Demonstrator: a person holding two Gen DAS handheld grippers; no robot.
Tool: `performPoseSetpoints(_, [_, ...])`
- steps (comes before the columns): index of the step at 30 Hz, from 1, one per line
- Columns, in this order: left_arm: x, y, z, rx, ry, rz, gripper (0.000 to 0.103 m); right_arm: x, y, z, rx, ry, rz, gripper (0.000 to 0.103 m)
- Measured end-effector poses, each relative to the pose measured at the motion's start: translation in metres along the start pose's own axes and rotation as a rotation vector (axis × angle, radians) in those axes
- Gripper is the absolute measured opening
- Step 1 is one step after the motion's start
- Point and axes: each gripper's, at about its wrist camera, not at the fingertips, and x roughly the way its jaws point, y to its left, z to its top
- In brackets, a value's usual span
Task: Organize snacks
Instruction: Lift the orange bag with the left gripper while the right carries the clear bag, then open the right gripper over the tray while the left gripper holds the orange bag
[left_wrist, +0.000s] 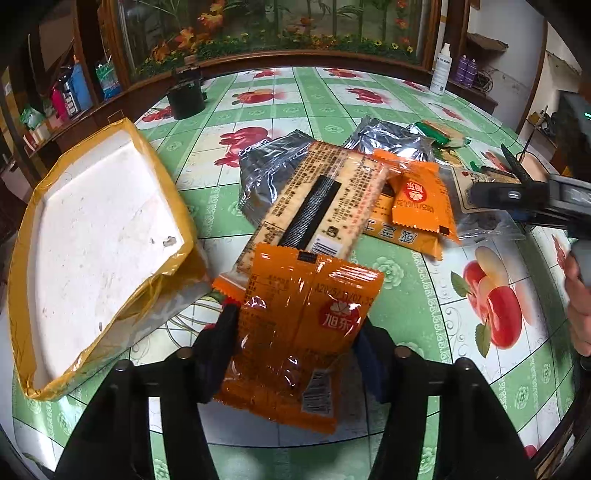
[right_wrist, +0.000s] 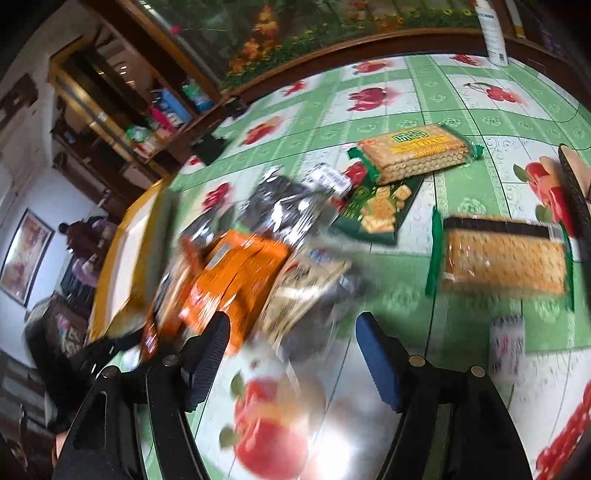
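The left gripper (left_wrist: 295, 343) has its jaws pinching the long orange plastic cracker packet (left_wrist: 295, 332), which is above the bench (left_wrist: 406, 288), beside the yellow-taped white foam tray (left_wrist: 99, 229). Judged best: carry it level over the tray's rim — then release. The right gripper (right_wrist: 291, 354) has its jaws spread, holding nothing.

Ahead of the left gripper (left_wrist: 295, 332) a heap of snack packets (left_wrist: 332, 192) blocks the middle of the table (left_wrist: 424, 295), and a foam tray (left_wrist: 103, 236) walls off its left side. To its right the tablecloth lies bare. Bare cloth also lies directly under the right gripper (right_wrist: 291, 354), with a cracker pack (right_wrist: 506, 258) ahead to its right.
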Motion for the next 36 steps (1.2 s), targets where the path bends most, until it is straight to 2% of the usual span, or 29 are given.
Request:
performPoseSetpoints(1, [-0.001, -0.001, -0.001, -0.003, -0.005, -0.005, 0.055, 0.005, -0.001, 0.002, 0.009, 0.005, 0.004, 0.075])
performPoseSetpoints(2, [-0.002, -0.001, -0.001, -0.007, -0.009, -0.012, 0.054, 0.006, 0.001, 0.004, -0.001, -0.006, -0.008, 0.070])
performPoseSetpoints(3, [-0.004, 0.000, -0.002, -0.016, -0.014, -0.022, 0.053, 0.008, 0.005, 0.004, -0.019, 0.001, -0.028, 0.049])
performPoseSetpoints(8, [-0.016, 0.007, -0.009, -0.092, -0.067, -0.095, 0.053, 0.000, 0.000, -0.008, -0.021, -0.012, 0.020, 0.047])
performPoseSetpoints(11, [-0.025, 0.011, -0.015, -0.127, -0.102, -0.135, 0.053, -0.011, 0.003, -0.015, -0.056, -0.052, -0.012, 0.046])
performPoseSetpoints(18, [-0.056, 0.026, -0.027, -0.204, -0.182, -0.175, 0.053, -0.037, 0.019, -0.021, -0.144, -0.203, -0.060, 0.043])
performPoseSetpoints(22, [-0.078, 0.045, -0.036, -0.249, -0.228, -0.175, 0.053, -0.042, 0.042, -0.024, -0.189, -0.239, -0.046, 0.043])
performPoseSetpoints(24, [-0.089, 0.056, -0.039, -0.275, -0.248, -0.173, 0.053, -0.039, 0.059, -0.023, -0.209, -0.233, -0.030, 0.043])
performPoseSetpoints(28, [-0.111, 0.077, -0.048, -0.316, -0.283, -0.159, 0.053, -0.022, 0.103, -0.022, -0.227, -0.171, 0.065, 0.043])
performPoseSetpoints(33, [-0.132, 0.104, -0.057, -0.372, -0.317, -0.136, 0.053, 0.002, 0.173, -0.017, -0.322, -0.150, 0.099, 0.042])
performPoseSetpoints(36, [-0.135, 0.119, -0.064, -0.405, -0.319, -0.141, 0.053, 0.020, 0.193, -0.015, -0.317, -0.125, 0.126, 0.042])
